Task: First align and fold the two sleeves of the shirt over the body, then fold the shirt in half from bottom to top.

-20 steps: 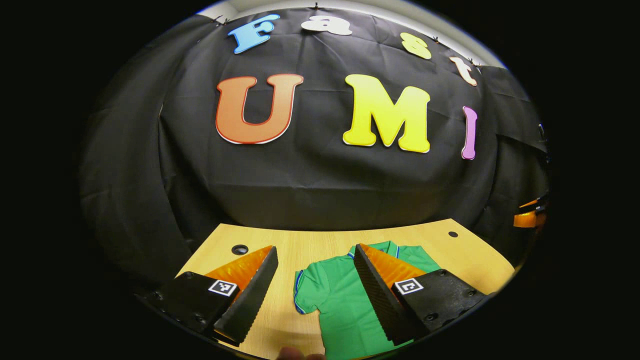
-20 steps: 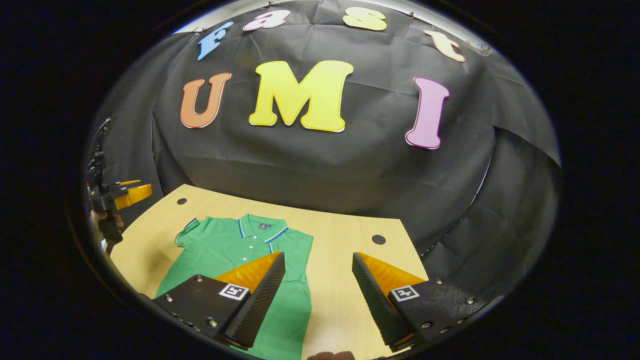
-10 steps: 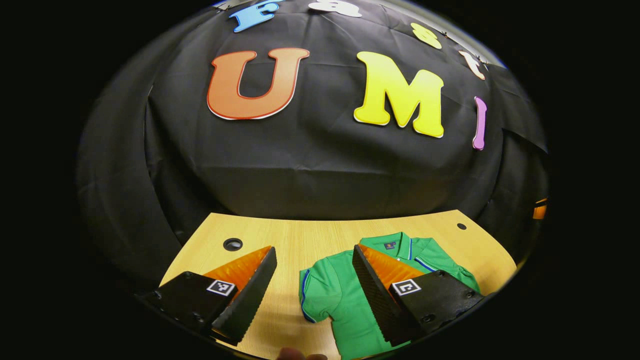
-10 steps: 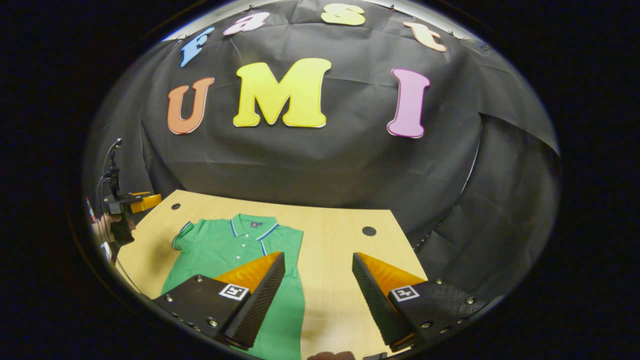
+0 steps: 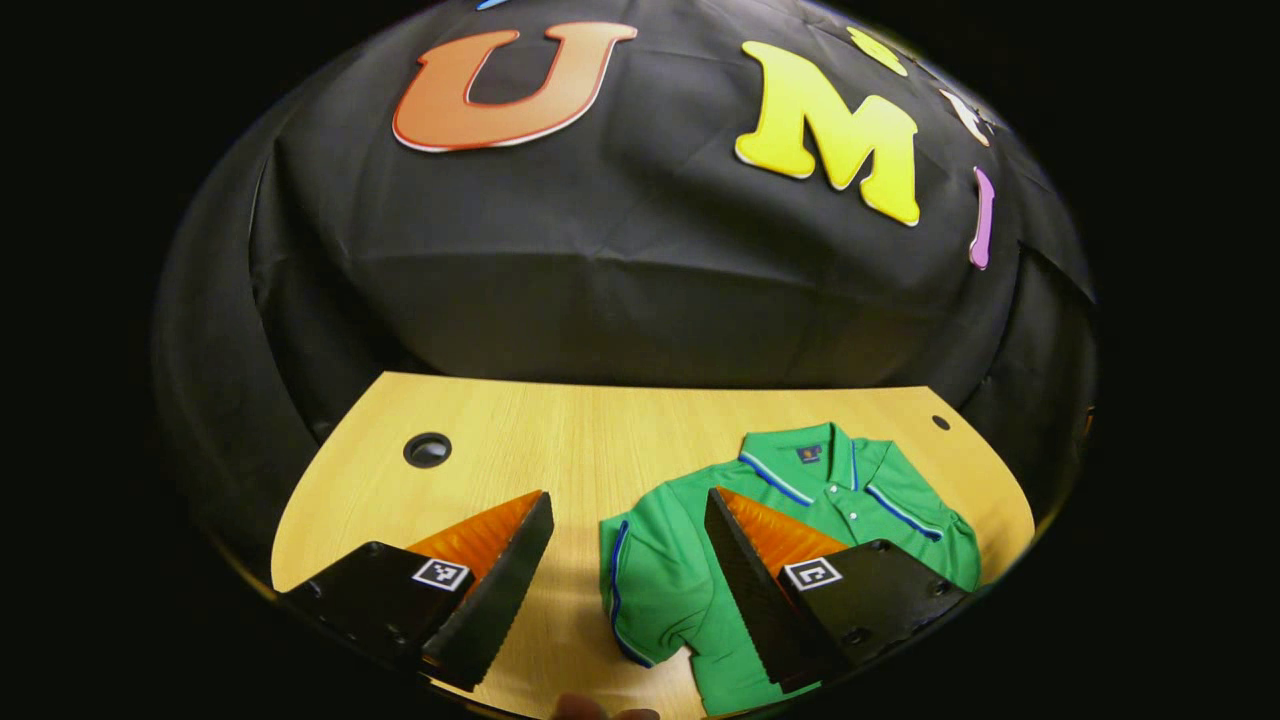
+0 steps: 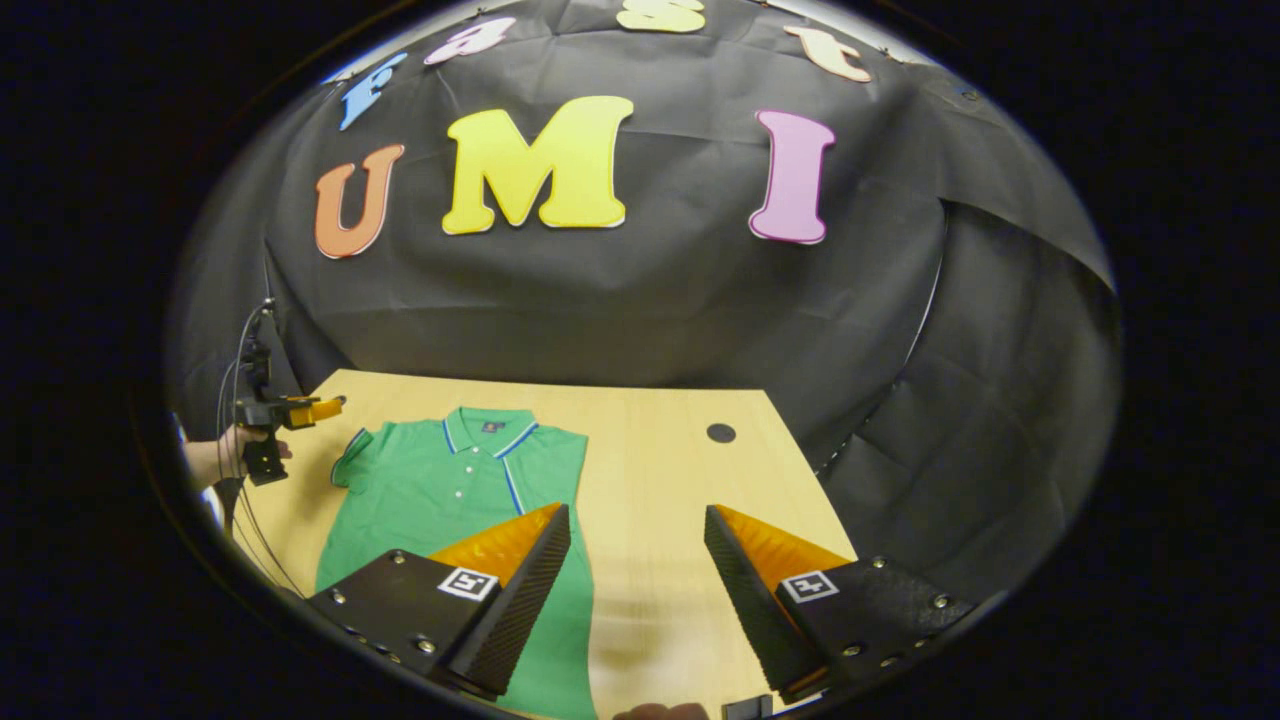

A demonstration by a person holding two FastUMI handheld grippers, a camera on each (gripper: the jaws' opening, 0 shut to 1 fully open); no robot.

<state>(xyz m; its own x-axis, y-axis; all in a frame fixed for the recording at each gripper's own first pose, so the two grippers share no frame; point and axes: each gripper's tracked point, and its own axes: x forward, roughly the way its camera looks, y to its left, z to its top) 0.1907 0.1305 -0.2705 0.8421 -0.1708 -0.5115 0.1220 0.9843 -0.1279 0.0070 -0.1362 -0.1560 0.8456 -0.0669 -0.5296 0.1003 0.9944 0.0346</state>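
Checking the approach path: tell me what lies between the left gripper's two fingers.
In the left gripper view, bare table and the shirt's left sleeve lie between the open left gripper.

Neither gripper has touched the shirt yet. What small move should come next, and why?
Probably lower the open left gripper onto the shirt's near sleeve. It lies flat, spread out on the table between the fingers, unfolded, and sleeves come first.
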